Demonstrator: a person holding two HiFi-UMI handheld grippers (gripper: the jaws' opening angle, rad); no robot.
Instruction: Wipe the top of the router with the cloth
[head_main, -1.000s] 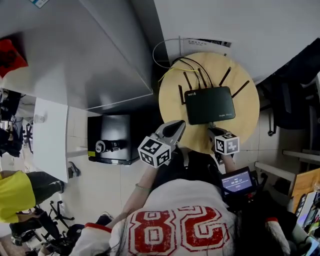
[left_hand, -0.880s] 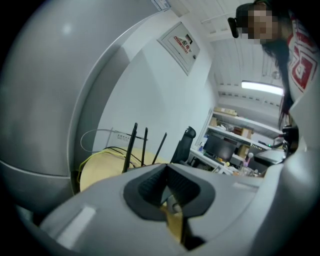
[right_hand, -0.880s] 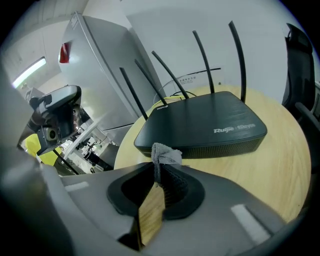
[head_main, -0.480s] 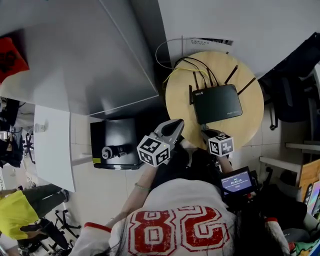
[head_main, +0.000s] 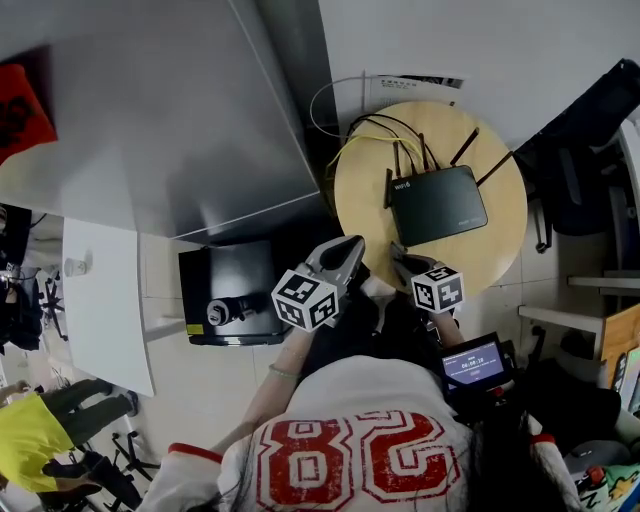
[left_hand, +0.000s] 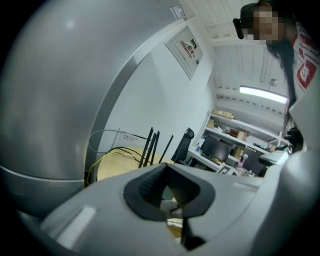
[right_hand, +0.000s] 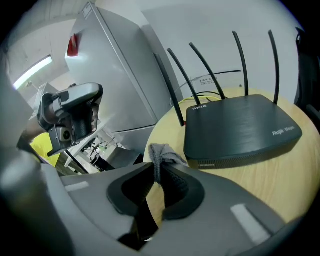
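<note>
Bare table (head_main: 470, 255) runs from the router's (head_main: 438, 205) front to its round edge. My right hand-held gripper (right_hand: 158, 166) pinches the cloth (right_hand: 161, 151) near the router; my left hand-held gripper (left_hand: 166, 168) is closed, empty.

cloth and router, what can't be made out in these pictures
- Cloth: right gripper view shows only a grey tuft above the shut jaws; the right gripper's body hides the rest.
- Router: left gripper view shows only its antennas; the left gripper's body covers the case.
- Router's back ports: behind its case in the right gripper view, too small in the head view.
</note>
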